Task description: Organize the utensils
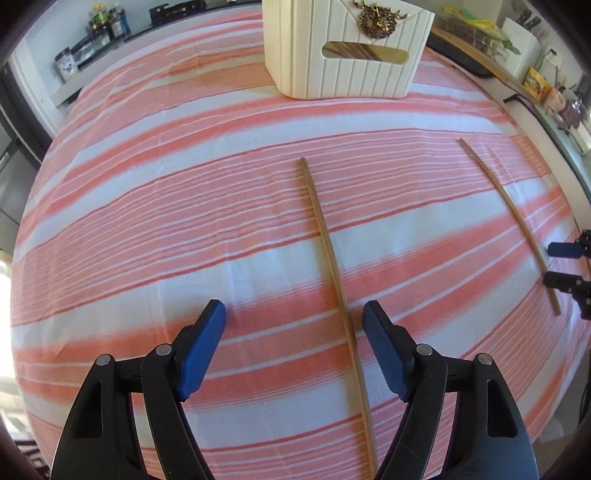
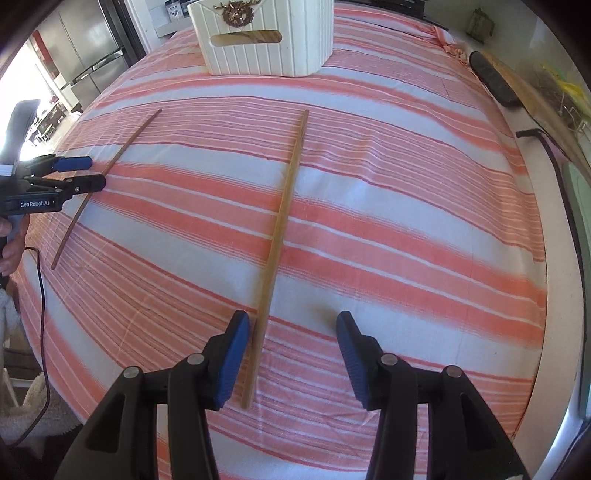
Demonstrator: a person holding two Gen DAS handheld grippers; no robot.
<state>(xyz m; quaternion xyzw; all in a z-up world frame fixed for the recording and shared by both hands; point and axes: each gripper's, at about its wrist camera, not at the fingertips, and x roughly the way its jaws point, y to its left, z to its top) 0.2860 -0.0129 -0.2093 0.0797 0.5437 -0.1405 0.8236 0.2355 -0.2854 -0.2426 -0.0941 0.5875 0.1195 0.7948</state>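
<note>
Two long wooden chopsticks lie apart on the striped cloth. In the left wrist view one chopstick (image 1: 332,273) runs between my open left gripper's (image 1: 294,314) fingers, close to the right one. The other chopstick (image 1: 517,221) lies at the right, next to my right gripper (image 1: 556,264). In the right wrist view that chopstick (image 2: 282,229) lies between my open right gripper's (image 2: 293,325) fingers, by the left one. The first chopstick (image 2: 107,173) lies left, under my left gripper (image 2: 94,171). A white ribbed box (image 1: 347,51) holding wooden utensils stands at the far side; it also shows in the right wrist view (image 2: 266,37).
The pink and white striped cloth (image 1: 184,221) covers the whole table. A dark board (image 2: 495,81) and clutter lie along the right edge. Jars (image 1: 103,22) stand on a shelf at the far left. A cable (image 2: 42,295) hangs at the left.
</note>
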